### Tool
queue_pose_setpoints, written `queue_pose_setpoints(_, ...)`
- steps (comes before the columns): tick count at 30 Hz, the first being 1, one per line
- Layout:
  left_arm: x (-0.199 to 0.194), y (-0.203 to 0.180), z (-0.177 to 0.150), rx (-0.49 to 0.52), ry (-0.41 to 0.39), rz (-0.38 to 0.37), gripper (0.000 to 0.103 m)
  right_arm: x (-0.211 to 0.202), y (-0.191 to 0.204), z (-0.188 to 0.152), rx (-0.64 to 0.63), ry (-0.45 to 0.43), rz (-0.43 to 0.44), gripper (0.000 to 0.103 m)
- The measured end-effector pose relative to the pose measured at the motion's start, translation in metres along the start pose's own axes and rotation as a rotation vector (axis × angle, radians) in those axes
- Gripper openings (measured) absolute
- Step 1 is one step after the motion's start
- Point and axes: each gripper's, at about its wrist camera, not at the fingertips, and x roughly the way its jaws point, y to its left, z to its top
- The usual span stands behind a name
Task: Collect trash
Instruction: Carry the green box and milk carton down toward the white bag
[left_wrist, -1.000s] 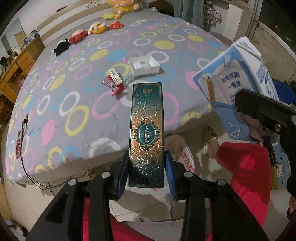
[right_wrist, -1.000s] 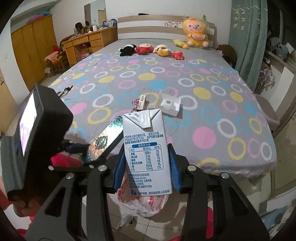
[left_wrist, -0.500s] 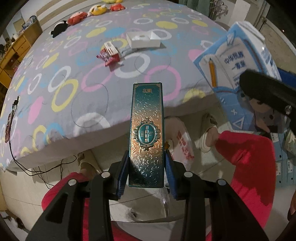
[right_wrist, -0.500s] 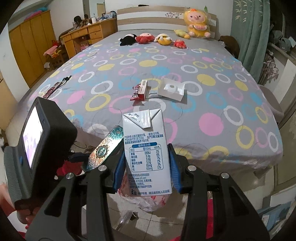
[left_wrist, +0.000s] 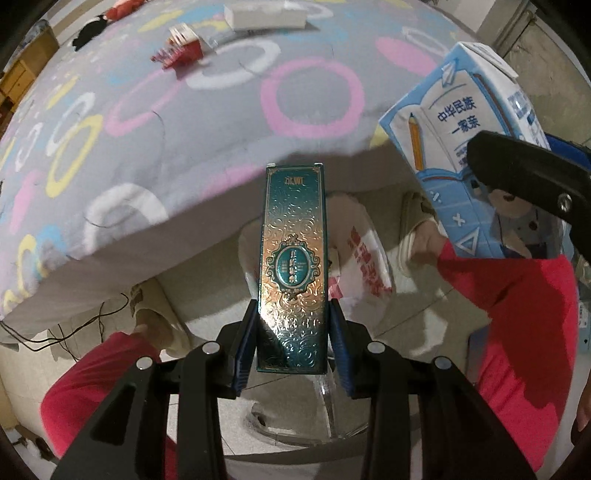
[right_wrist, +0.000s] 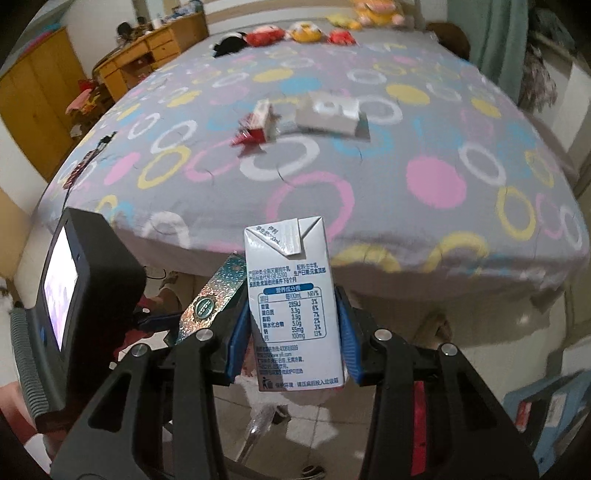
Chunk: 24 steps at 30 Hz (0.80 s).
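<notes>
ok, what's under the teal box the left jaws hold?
Beneath the teal box is a white plastic bag with red print, on the tiled floor. The box covers the bag's middle, so its opening and contents can't be seen.

The milk carton (right_wrist: 293, 306) clamped in the right hand-held gripper (right_wrist: 293, 336) shows a printed nutrition table facing the camera: a heading bar, then rows reading 285kJ 3%, 3.3g 6%, 3.9g 7%, 5.0g 2%, 55mg 3% and 100mg 13%. Below the table runs small print too fine to read, and at the bottom edge stands a bin-and-figure disposal sign. Its blue face in the left wrist view reads 中华民族一家亲. The teal box (left_wrist: 293, 269) in the left hand-held gripper (left_wrist: 293, 343) bears embossed characters too blurred to read. The plastic bag (left_wrist: 364, 258) beyond that gripper carries red characters, unreadable.
</notes>
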Motion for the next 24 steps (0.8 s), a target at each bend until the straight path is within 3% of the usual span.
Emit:
queue_pose_setpoints(15,0.092,-0.019,0.002,0.062,0.151,-0.034,0.037,0.098,-0.042,-0.034,0.152,0.16,0.007,0.042)
queue_pose_setpoints(24,0.143,-0.012,0.005,0.013,0.226,-0.068,0.037,0.157,-0.062,-0.056,0.268,0.243,0.017,0.042)
